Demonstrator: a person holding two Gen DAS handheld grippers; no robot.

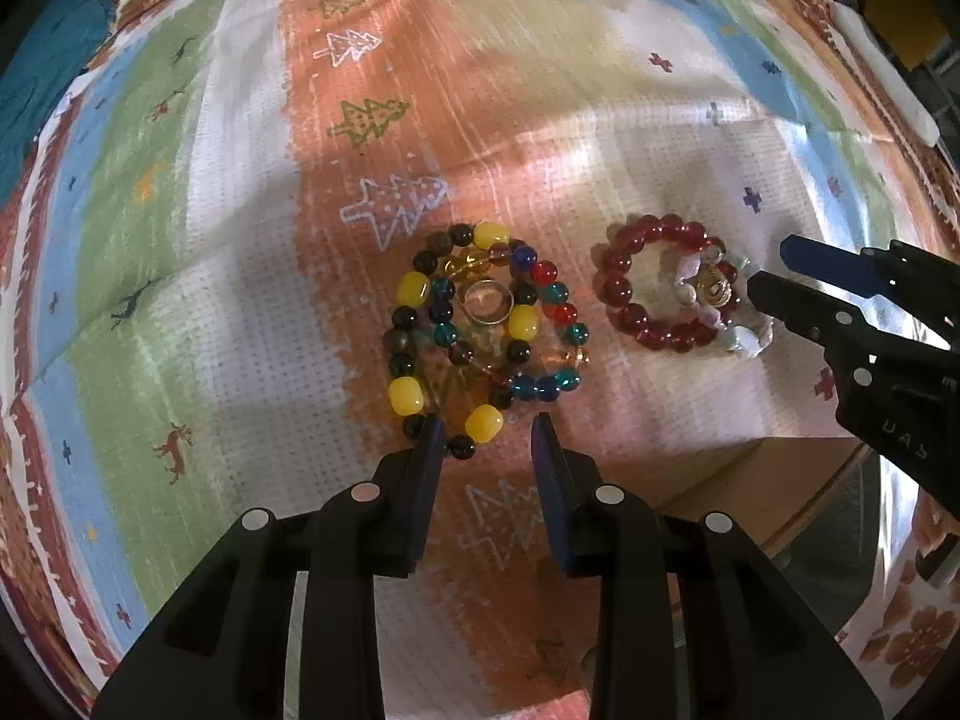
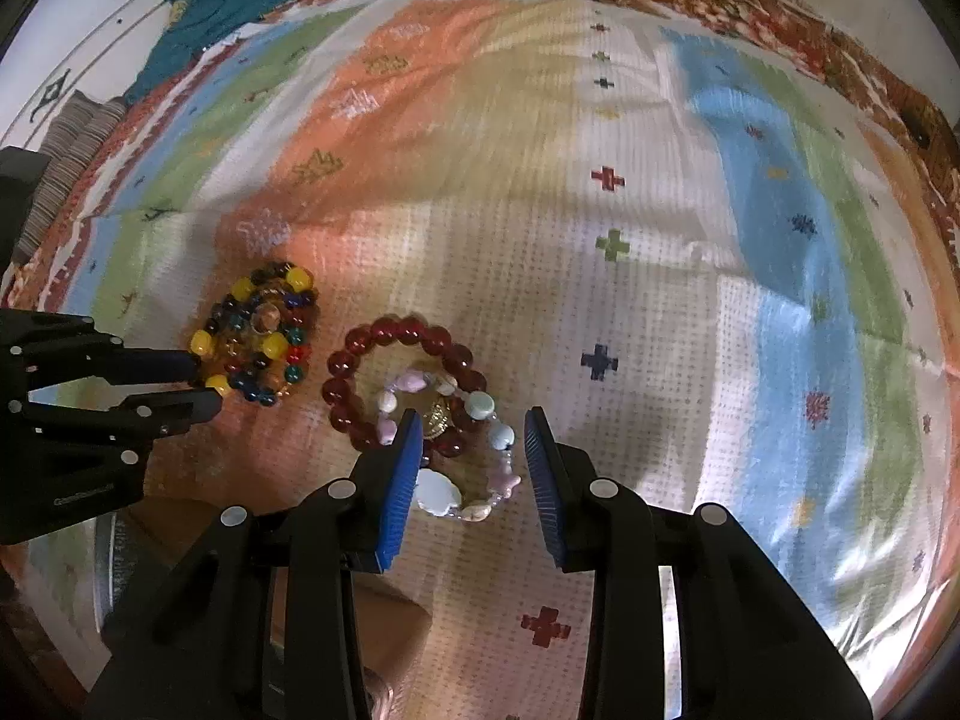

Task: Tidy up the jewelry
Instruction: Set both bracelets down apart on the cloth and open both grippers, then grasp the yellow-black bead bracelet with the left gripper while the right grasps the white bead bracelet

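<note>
While the left gripper (image 1: 487, 432) is held wide open, the yellow and dark bead pile (image 1: 480, 324) is seen at its 12 o'clock. The right gripper (image 2: 471, 429) is also spread wide around the pastel bracelet (image 2: 474, 468), with the red bracelet (image 2: 360, 384) past it on the striped cloth (image 2: 660, 240).

Cloth (image 1: 180, 300): orange, green, blue, white stripes; tree, cross prints. Bracelets: dark red (image 1: 618, 291); yellow-black-blue mix (image 1: 408, 354); pastel, possibly shells (image 2: 474, 480).
</note>
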